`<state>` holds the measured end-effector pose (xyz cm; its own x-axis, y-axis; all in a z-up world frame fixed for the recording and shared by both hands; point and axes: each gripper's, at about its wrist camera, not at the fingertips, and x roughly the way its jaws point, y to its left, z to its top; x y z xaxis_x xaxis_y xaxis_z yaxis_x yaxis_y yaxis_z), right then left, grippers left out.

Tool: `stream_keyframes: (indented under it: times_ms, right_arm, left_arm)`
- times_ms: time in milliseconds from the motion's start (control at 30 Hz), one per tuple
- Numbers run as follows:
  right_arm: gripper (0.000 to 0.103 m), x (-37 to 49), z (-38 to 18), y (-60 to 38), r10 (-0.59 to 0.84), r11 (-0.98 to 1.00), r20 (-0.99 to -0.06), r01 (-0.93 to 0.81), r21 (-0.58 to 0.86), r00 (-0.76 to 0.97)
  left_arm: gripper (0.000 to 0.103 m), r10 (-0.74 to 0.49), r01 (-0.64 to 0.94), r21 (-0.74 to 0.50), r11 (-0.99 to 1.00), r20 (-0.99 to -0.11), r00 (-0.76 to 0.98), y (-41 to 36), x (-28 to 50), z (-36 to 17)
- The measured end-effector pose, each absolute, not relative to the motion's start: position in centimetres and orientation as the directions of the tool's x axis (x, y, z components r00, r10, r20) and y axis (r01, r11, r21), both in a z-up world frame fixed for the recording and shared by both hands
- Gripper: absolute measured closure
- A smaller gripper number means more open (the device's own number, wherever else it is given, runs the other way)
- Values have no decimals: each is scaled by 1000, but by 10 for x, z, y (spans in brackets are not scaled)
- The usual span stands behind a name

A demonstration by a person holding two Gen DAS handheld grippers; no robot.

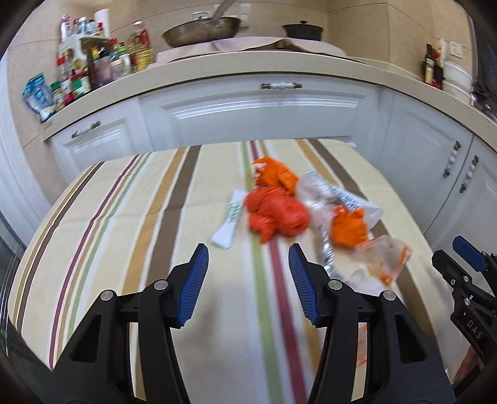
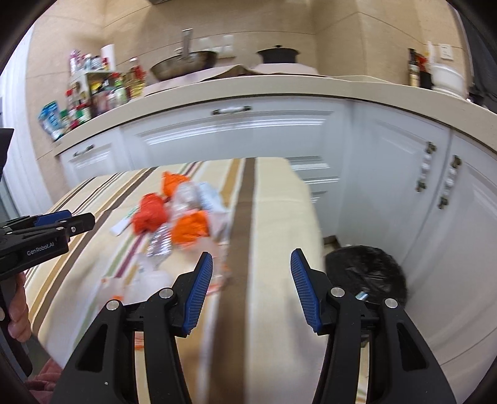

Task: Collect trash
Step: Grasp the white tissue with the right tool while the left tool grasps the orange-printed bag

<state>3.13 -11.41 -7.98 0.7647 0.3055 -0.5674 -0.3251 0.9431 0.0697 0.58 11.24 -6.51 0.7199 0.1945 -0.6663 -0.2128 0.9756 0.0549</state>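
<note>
Trash lies on a striped tablecloth (image 1: 155, 223): a crumpled red-orange bag (image 1: 276, 214), an orange wrapper (image 1: 275, 174), another orange piece (image 1: 348, 228), clear plastic wrappers (image 1: 323, 192) and a white paper sleeve (image 1: 228, 222). My left gripper (image 1: 248, 279) is open and empty, just short of the pile. My right gripper (image 2: 251, 286) is open and empty above the table's right part, with the pile (image 2: 174, 217) ahead to its left. A bin with a black bag (image 2: 366, 273) stands on the floor right of the table.
White kitchen cabinets (image 1: 264, 115) and a counter with bottles (image 1: 93, 68), a pan (image 1: 202, 29) and a black pot (image 1: 303, 29) stand behind the table. The right gripper shows at the left view's right edge (image 1: 466, 267); the left gripper shows at the right view's left edge (image 2: 46, 230).
</note>
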Motion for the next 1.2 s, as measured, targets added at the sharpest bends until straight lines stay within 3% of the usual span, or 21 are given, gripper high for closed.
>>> stream_keyframes:
  times_ms: [733,900,1100,1200]
  right_arm:
    - [51,16,-109,-51,376,893,-640,-447,57,670]
    - [81,18,-114,-49,400,878,-659,-473,76,637]
    - [85,12,-105,-52,412,875,-629,-480,70,659]
    - [85,8,-94,-58,408,881,-602,-470,60,687]
  left_arm:
    - [51,214,-284,14,959,-692,690,157,-32,-86]
    - [51,214,-285,13,958,-696,686,157,-30,-88]
    - [51,198,-267,10,964,-695,691,149,-29,-88]
    - [45,181,-247,2,969,-689,702,140,-28,-86]
